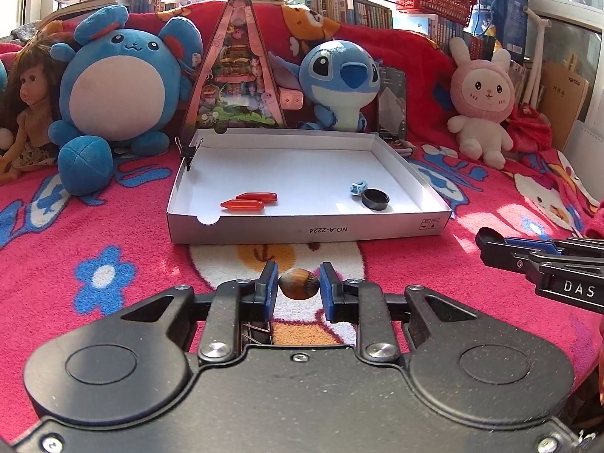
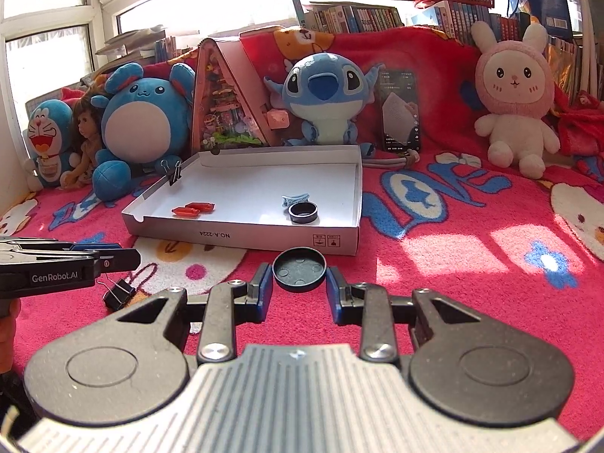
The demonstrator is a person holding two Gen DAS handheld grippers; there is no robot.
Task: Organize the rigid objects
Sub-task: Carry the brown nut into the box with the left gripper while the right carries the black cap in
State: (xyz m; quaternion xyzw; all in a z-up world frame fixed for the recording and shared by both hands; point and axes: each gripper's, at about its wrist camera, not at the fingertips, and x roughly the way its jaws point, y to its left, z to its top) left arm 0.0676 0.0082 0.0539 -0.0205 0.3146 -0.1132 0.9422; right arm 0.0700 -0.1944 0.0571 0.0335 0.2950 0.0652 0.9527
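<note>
On the red blanket (image 1: 113,226), our left gripper (image 1: 299,283) clenches a nut (image 1: 299,283), the right gripper (image 2: 300,270) a cap (image 2: 300,270), both just near of the box (image 1: 302,231). We should clear its near wall before releasing.

Two matching black handheld grippers, blue pads on the fingers.

The left gripper (image 1: 299,283) shows a matte black body, two round discs near left and right, silver screws on the linkage arms, a thin metal spring in the middle gap. The right gripper (image 2: 299,283) has the same black linkage and discs, but a ribbed grey plate nearest us. Side on, one carries white "GenRobot.AI" lettering, the other reads "DAS".
</note>
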